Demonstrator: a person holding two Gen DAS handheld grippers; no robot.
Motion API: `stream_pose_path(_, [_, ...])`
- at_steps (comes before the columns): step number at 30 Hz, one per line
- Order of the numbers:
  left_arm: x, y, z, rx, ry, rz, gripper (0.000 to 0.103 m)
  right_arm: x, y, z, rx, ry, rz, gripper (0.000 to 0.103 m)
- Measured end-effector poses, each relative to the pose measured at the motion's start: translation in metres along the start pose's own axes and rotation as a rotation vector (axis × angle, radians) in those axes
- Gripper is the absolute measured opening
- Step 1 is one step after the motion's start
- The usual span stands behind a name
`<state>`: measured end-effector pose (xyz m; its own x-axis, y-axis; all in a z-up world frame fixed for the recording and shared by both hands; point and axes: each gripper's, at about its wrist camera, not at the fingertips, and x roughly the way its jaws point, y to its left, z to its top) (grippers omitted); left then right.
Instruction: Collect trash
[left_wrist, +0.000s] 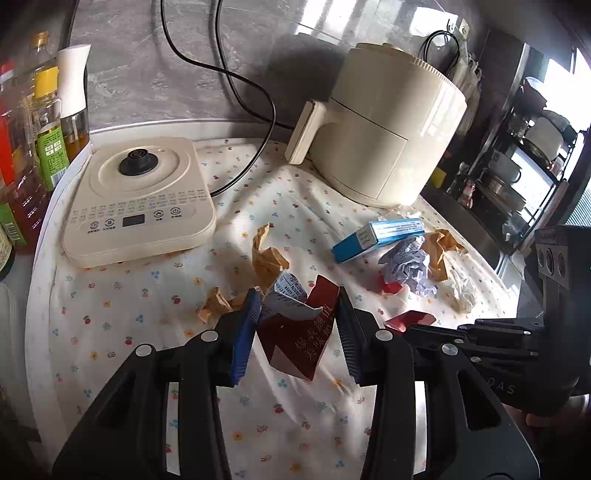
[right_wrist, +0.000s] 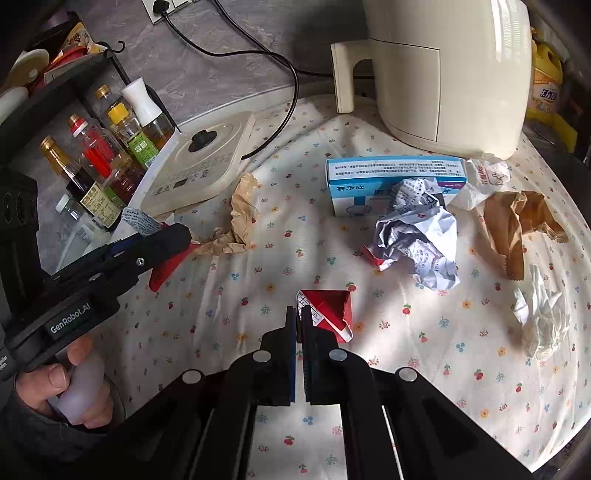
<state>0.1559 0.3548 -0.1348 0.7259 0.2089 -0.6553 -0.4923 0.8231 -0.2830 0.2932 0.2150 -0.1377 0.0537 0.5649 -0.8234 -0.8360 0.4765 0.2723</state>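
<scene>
Right, both hands are busy on the desk (right_wrist: 480, 406) with its flowered cloth. The left hand-held gripper (left_wrist: 295, 325) has its blue pads either side of a torn red carton (left_wrist: 295, 339), pinching it, apparently lifted off the cloth near the front edge. The right hand-held gripper (right_wrist: 300, 332) has its fingers pressed nearly together on the edge of a small red wrapper (right_wrist: 328, 310), also toward the front edge.

So two pieces are in hand, and plenty is left, by my reading. Mid-desk sits a blue box (right_wrist: 391, 177) with a crumpled white paper ball (right_wrist: 417, 236) lying against it. Toward the right edge there is brown paper (right_wrist: 517, 225) and a white tissue (right_wrist: 543, 314). Another twist of brown paper (right_wrist: 240, 218) lies beside the cream kettle base (right_wrist: 207, 158) at the left. No bin shows in either view, so I cannot tell where anything goes. Early days, I would say.
</scene>
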Motion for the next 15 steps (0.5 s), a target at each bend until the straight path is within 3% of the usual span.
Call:
stream_pose_path(7, [0.012,-0.051,-0.002,0.076,0.027,-0.092,0.041,-0.05,-0.038,-0.029,0.114,-0.056,-0.038,0.004])
stream_pose_path(15, [0.027,-0.143,-0.012,0.222,0.074,-0.219,0.041,-0.113,-0.105,-0.085,0.302,-0.137,-0.131,0.004])
